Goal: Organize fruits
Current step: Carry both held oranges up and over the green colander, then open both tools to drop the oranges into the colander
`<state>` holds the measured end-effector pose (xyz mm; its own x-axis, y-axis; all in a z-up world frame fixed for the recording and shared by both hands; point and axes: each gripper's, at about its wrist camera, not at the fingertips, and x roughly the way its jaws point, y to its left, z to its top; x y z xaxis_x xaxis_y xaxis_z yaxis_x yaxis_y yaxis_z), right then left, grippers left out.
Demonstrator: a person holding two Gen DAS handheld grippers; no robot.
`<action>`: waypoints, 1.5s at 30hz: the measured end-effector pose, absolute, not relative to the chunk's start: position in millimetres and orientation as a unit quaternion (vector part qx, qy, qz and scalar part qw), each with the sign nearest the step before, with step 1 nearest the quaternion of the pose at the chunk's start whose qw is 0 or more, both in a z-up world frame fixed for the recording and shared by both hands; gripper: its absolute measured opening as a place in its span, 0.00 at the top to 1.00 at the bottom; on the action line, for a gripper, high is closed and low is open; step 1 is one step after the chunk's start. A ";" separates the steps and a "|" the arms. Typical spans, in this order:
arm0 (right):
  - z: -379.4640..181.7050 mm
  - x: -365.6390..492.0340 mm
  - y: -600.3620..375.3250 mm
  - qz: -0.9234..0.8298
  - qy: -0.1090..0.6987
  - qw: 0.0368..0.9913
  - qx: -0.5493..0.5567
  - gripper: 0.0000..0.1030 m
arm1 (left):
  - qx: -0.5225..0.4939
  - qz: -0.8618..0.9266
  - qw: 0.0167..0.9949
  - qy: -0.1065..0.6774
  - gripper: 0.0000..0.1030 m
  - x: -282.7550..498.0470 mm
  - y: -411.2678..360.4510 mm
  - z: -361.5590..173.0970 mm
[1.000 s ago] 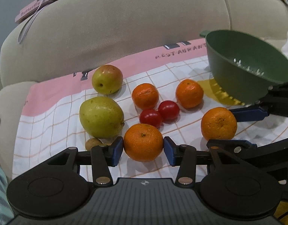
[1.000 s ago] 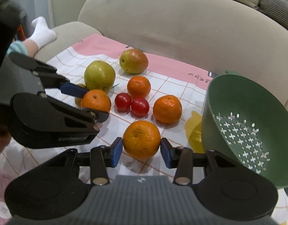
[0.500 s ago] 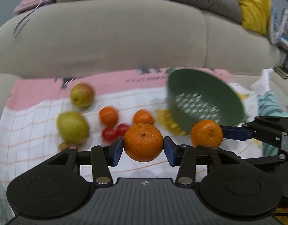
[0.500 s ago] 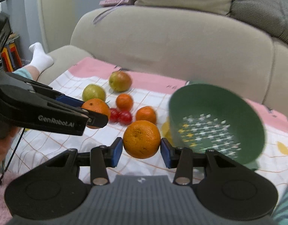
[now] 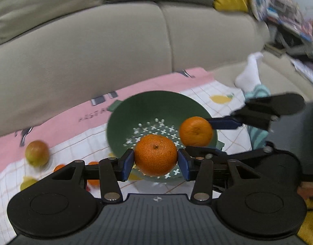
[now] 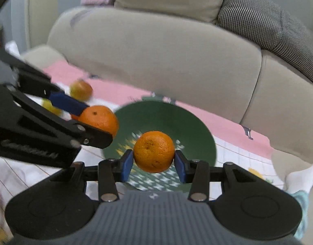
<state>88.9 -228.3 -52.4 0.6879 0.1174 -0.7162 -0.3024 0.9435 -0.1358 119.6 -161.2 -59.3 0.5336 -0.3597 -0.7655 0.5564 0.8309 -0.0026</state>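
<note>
The left gripper (image 5: 156,161) tilts down, clamped on one orange (image 5: 155,154). The right gripper (image 6: 153,162) tilts down too, clamped on another orange (image 6: 154,151). Both hang over the green colander (image 5: 136,110) on the checked cloth (image 5: 74,140). An apple (image 5: 37,152) sits near the cloth's far left edge.

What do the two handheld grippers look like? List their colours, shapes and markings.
Both match. The left gripper and the right gripper have black linkage arms with silver rivets, blue pads on the fingertips, two round black discs and a ribbed grey body with a small round emblem. Pale lettering on the left one's side is blurred.
</note>
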 end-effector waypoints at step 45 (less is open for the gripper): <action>-111.9 108.9 -217.3 0.221 0.594 0.750 -0.188 0.63 | 0.240 -0.303 0.730 0.564 0.48 125.2 -190.5 -128.5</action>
